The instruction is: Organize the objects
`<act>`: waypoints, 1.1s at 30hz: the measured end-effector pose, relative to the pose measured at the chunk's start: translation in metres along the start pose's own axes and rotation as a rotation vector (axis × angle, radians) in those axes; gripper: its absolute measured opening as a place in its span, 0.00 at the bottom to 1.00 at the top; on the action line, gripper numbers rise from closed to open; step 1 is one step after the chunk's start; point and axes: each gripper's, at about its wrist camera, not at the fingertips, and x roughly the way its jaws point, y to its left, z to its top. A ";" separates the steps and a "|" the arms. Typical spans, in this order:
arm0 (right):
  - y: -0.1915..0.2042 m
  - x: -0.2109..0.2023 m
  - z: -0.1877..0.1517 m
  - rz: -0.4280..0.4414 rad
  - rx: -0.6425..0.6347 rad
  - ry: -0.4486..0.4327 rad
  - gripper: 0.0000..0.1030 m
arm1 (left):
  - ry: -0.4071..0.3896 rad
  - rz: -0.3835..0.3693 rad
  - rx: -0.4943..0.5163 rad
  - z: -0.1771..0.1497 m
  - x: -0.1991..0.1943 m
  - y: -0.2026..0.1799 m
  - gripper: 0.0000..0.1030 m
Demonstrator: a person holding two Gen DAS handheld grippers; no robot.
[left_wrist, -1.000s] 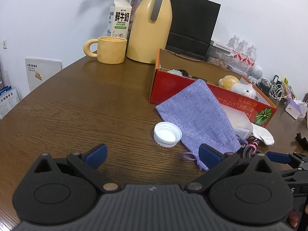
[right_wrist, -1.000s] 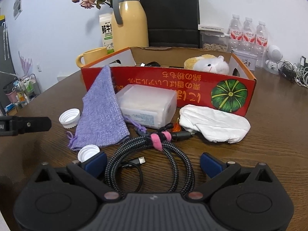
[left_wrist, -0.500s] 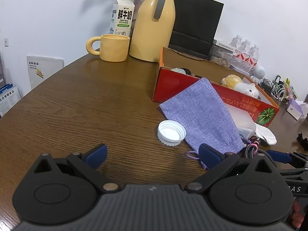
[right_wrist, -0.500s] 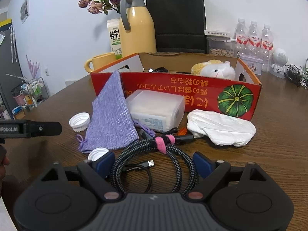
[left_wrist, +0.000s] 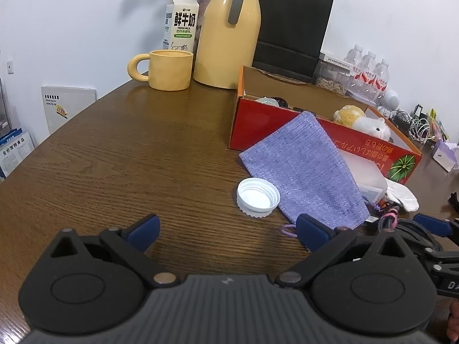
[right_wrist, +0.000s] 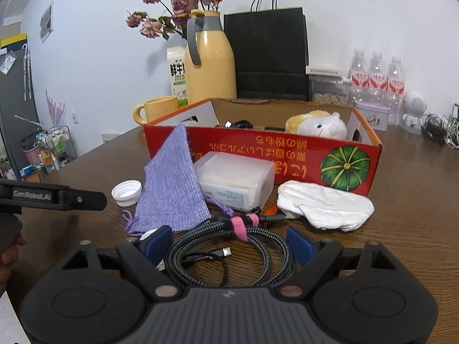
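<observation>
Our right claw (right_wrist: 229,242) has its jaws apart, straddling the one coiled braided cable (right_wrist: 229,246) on the counter (left_wrist: 129,157), pads not pressing it. Our left claw (left_wrist: 228,228) is spread wide over bare counter, empty. In front of the one red cardboard box (right_wrist: 258,149) we count one purple pouch (right_wrist: 172,192), one translucent plastic box (right_wrist: 235,180), one white cloth (right_wrist: 324,206), and two white bottle caps (right_wrist: 126,189).
</observation>
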 end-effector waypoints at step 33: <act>-0.011 -0.008 0.000 -0.070 -0.060 -0.056 0.83 | 0.047 0.036 0.124 0.018 0.034 -0.013 1.00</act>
